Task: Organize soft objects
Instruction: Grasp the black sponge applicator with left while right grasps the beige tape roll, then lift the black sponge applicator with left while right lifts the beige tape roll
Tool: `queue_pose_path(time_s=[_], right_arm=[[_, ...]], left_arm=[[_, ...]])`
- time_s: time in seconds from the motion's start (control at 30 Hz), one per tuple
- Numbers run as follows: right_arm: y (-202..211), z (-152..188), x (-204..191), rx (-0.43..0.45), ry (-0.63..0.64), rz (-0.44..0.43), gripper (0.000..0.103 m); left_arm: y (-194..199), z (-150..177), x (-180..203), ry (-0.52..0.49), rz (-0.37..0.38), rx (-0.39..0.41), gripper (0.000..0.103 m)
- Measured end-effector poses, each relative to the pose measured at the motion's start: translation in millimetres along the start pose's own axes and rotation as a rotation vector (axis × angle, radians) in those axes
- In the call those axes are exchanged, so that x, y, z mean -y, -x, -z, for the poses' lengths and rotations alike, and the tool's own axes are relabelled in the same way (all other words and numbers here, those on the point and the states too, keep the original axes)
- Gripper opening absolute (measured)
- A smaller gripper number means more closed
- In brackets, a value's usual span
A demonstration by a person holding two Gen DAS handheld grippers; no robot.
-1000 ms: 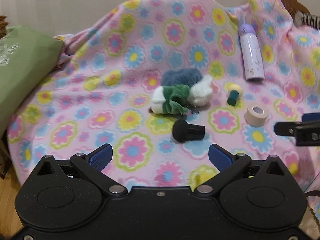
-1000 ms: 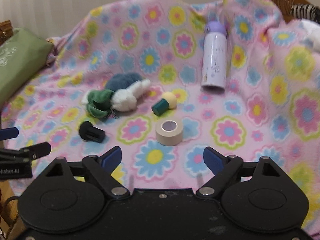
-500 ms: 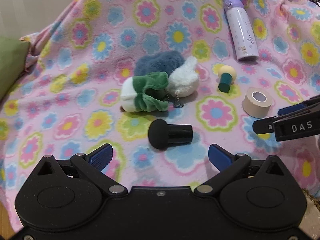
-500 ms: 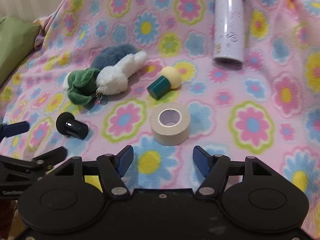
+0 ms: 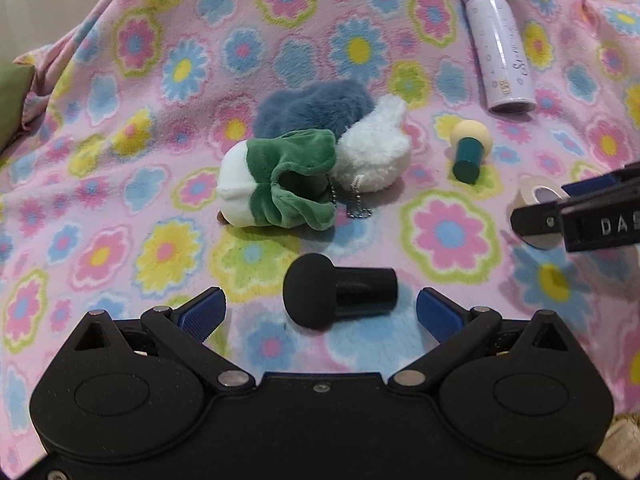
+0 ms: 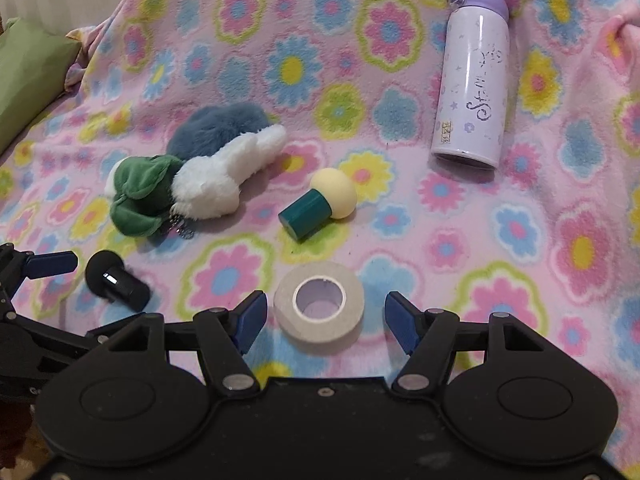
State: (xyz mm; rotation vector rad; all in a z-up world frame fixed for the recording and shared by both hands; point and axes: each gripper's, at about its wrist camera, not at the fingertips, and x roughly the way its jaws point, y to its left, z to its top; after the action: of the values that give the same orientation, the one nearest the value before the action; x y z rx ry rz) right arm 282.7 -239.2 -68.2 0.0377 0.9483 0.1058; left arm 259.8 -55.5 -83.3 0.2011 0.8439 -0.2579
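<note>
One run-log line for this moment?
left gripper: open, framing black sponge applicator | right gripper: open, framing beige tape roll | nothing held

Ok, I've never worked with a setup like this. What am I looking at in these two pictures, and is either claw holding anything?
There is no robot arm: a person carries a two-fingered claw in each hand, and each picture comes from a fisheye camera on one claw, looking along its blue-padded fingers.

The left claw is open, with a black sponge applicator lying between its fingers, not gripped. The right claw has just been closing but is open around a roll of tape, pads not touching.

All of it lies on a flowered blanket: a green and white plush, a white plush, a blue furry one, a yellow-headed applicator and a lilac bottle.

Nothing is held.
</note>
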Motion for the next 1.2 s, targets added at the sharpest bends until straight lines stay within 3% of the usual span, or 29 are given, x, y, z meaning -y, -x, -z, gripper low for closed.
queue_pose_path(time_s=[0.1,0.2,0.27,0.47,0.57,0.83,1.0,1.2], right_arm=[[-6.0,0.8,2.0,-0.016,-0.006,-0.033,0.065],[-8.8,2.6,1.1,0.006,0.025,0.006,0.065],[-11.1,4.8,-0.6,0.024,0.063,0.011,0.066],[-12.5,16.0,3.1,0.104,0.113,-0.027,0.062],[-9.0,20.7,4.1,0.136,0.111,-0.053,0.048],[-16.1,10.5,-4.1,0.159,0.119,-0.038,0.048],[-30.5,-4.7,-9.7,0.169,0.104,-0.012,0.048],[-41.7,-10.0,-15.2,0.175,0.096,0.011,0.048]], left_arm=[[-7.6,-1.8,-6.7,0.033,0.024,-0.020,0.092],[-10.9,-3.0,-13.9,0.069,0.060,-0.025,0.083],[-9.8,-4.0,-14.7,0.061,0.071,-0.011,0.072],[-5.9,-2.9,-13.8,0.025,0.117,0.021,0.057],[-4.1,-2.8,-16.8,0.028,0.127,0.024,0.057],[-4.4,-4.8,-34.9,0.065,0.116,0.051,0.057],[2.6,-12.2,-38.9,0.065,0.068,0.121,0.057],[1.0,-10.1,-40.5,0.051,0.086,0.110,0.057]])
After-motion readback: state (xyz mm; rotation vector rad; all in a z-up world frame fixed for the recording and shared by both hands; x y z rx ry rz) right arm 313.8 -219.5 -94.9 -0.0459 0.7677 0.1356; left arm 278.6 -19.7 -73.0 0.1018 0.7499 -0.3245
